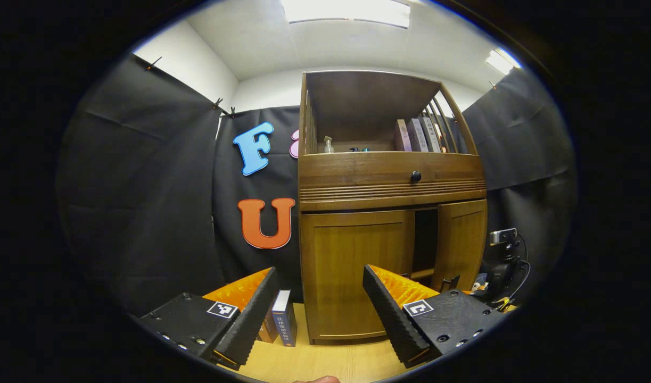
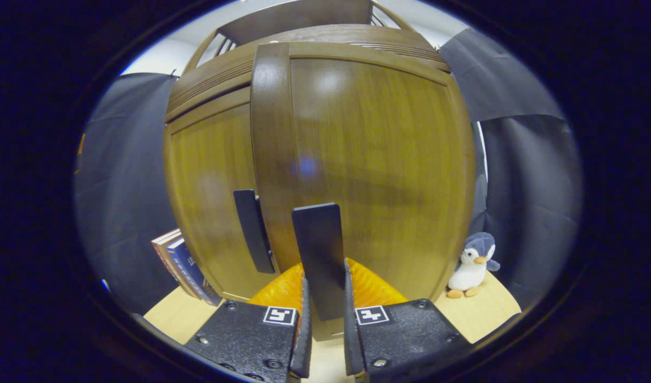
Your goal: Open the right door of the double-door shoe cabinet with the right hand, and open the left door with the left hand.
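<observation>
Right tongs (image 2: 324, 340) are closed on the black handle (image 2: 320, 260) of the right door (image 2: 378, 159), both fingers pressing its flat sides; that door already stands slightly ajar, so the first step is judged in progress. To their left, the left door (image 2: 208, 197) is shut, its own handle (image 2: 253, 231) untouched. Left tongs (image 1: 325, 314) are wide open and empty, well short of the shoe cabinet (image 1: 389, 175) ahead of them. Next move: continue swinging the right door outward along its hinge arc, then bring the left tongs to the left door's handle.
</observation>
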### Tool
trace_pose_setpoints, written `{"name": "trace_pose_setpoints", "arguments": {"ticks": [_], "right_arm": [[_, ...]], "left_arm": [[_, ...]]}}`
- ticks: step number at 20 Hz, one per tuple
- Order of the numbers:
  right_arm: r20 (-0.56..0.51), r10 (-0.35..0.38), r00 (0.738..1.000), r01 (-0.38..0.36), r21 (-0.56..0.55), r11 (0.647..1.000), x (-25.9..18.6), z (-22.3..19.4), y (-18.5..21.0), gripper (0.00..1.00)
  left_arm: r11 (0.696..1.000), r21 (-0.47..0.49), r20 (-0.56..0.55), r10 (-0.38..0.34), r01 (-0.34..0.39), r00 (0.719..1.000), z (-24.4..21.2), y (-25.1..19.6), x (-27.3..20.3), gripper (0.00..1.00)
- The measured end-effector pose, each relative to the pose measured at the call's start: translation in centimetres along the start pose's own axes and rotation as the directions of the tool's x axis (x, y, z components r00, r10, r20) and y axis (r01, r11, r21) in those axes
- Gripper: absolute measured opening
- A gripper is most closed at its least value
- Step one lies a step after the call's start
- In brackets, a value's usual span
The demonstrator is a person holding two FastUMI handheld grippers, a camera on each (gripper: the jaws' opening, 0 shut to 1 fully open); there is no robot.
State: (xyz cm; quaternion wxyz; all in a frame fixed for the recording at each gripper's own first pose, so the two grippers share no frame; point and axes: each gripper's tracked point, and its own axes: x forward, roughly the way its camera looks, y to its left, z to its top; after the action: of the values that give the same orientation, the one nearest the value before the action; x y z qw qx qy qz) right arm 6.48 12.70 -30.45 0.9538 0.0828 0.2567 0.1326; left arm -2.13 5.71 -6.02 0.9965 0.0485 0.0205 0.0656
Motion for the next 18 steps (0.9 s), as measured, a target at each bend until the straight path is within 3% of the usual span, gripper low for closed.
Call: {"name": "trace_pose_setpoints", "arguments": {"ticks": [3,11,16,18], "right_arm": [[0.000,0.000,1.000,0.000,0.010,1.000,-1.7,-0.2,-0.8,0.28],[0.000,-0.013,1.000,0.013,0.025,1.000,-6.1,-1.1,-3.3,0.26],[0.006,-0.056,0.998,0.056,0.026,0.998,-8.6,-1.3,-5.6,0.22],[0.009,-0.081,0.997,0.081,0.023,0.996,-9.5,-1.3,-6.5,0.20]], "left_arm": [[1.000,-0.007,0.000,-0.013,0.013,1.000,0.0,-0.8,0.4,1.00],[0.998,-0.001,-0.015,-0.056,0.056,0.998,-1.1,-3.3,1.7,0.97],[0.996,-0.012,-0.018,-0.094,0.093,0.995,-1.1,-5.2,2.4,1.00],[0.994,-0.010,-0.023,-0.107,0.107,0.994,-1.3,-5.9,2.6,0.97]]}}
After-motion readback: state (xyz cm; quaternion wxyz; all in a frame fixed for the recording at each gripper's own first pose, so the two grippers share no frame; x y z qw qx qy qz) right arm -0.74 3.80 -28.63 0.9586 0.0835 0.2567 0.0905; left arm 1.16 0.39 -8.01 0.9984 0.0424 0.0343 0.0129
